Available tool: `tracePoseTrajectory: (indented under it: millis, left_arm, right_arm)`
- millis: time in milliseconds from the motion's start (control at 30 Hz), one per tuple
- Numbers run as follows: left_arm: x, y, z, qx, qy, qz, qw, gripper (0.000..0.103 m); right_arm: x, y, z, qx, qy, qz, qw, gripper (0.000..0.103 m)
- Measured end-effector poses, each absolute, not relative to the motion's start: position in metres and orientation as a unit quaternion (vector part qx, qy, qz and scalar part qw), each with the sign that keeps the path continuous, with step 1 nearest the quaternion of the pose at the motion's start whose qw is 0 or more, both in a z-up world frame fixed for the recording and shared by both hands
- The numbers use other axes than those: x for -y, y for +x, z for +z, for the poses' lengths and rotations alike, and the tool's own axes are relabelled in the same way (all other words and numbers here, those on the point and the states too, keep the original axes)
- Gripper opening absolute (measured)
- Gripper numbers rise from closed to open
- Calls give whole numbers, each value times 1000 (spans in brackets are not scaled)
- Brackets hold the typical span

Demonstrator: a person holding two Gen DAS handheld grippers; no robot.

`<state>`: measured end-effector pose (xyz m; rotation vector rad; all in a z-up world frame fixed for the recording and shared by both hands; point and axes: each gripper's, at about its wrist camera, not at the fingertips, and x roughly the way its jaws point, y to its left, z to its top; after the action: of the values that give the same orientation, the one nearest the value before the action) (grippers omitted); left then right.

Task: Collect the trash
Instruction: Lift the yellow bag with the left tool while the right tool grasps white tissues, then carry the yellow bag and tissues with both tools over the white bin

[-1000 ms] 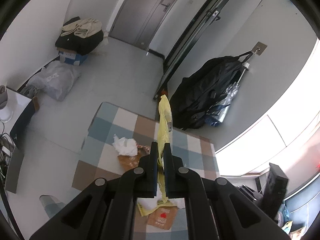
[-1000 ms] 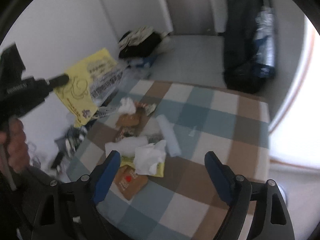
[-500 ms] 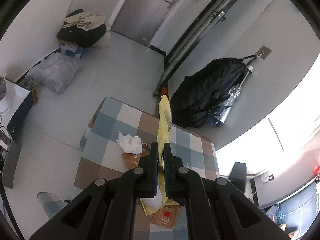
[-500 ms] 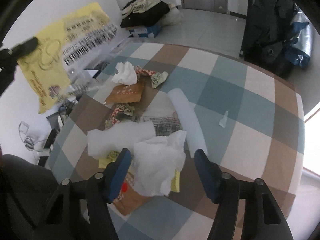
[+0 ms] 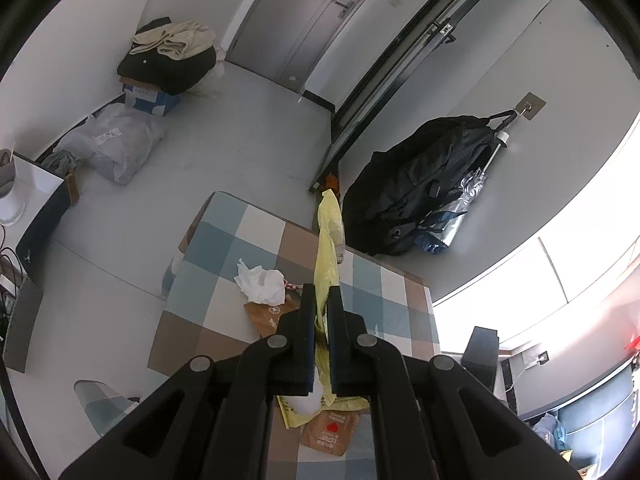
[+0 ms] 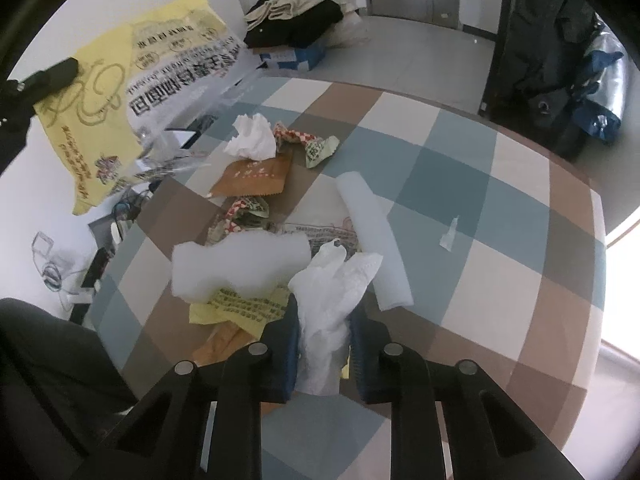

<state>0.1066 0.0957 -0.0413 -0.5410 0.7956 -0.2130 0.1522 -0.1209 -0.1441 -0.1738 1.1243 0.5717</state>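
My left gripper [image 5: 322, 292] is shut on a yellow plastic bag [image 5: 329, 248] and holds it up above the checked table [image 5: 224, 240]. The bag also shows at the upper left of the right wrist view [image 6: 132, 92]. My right gripper [image 6: 325, 308] is closed around a crumpled white tissue [image 6: 332, 280] at the near side of the trash pile. The pile holds another white tissue [image 6: 252, 138], a brown paper packet [image 6: 256, 178], red-checked wrappers [image 6: 304, 140], white foam sheets [image 6: 240, 264] and a yellow leaflet [image 6: 240, 304].
The checked table [image 6: 500, 208] has a small paper scrap [image 6: 450, 236] on its right half. A black bag and umbrella [image 5: 424, 192] hang on the wall behind it. Boxes with clothes [image 5: 168, 60] and a plastic sack [image 5: 112, 144] lie on the floor.
My right gripper has moved down to the pile and its fingers have closed in on the near white tissue. My left gripper stays shut on the yellow bag, held a little higher.
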Motion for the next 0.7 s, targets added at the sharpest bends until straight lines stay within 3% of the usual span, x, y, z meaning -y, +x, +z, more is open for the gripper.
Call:
tracePoseTrajectory:
  millis: [700]
  left_arm:
    - [-73, 79, -23, -349, -199, -103, 910, 1]
  right_arm:
    - [168, 99, -78, -452, -3, 268, 851, 18]
